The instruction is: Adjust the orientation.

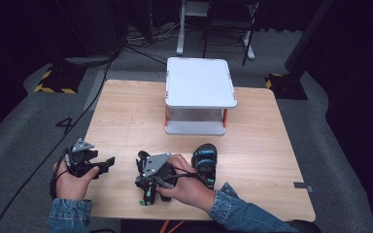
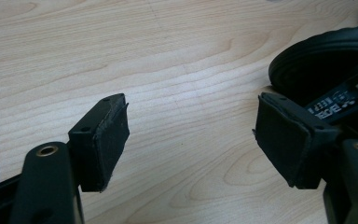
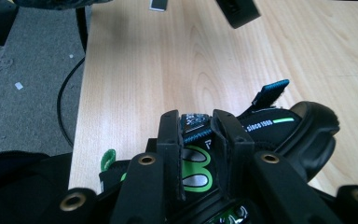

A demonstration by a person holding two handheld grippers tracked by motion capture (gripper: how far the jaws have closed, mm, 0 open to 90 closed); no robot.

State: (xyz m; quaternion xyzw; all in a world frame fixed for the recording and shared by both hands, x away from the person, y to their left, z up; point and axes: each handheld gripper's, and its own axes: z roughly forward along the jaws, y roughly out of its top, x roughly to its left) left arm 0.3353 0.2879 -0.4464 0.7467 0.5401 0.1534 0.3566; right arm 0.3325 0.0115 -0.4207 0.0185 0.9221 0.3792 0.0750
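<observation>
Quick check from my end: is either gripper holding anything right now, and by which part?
The right gripper is shut on a black-and-green sandal, pinching a strap across its top. The left gripper is open over the table, holding nothing.

A small two-level stand [image 1: 200,82] sits at the counter's [image 1: 126,116] far middle; a sandal [image 1: 205,162] lies nearer, in front, slightly right of centre.

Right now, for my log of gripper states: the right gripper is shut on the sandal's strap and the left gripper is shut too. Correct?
Not quite. The left gripper is open: the left gripper view shows its jaws wide apart over the table. The right gripper is indeed shut on the sandal's strap.
</observation>
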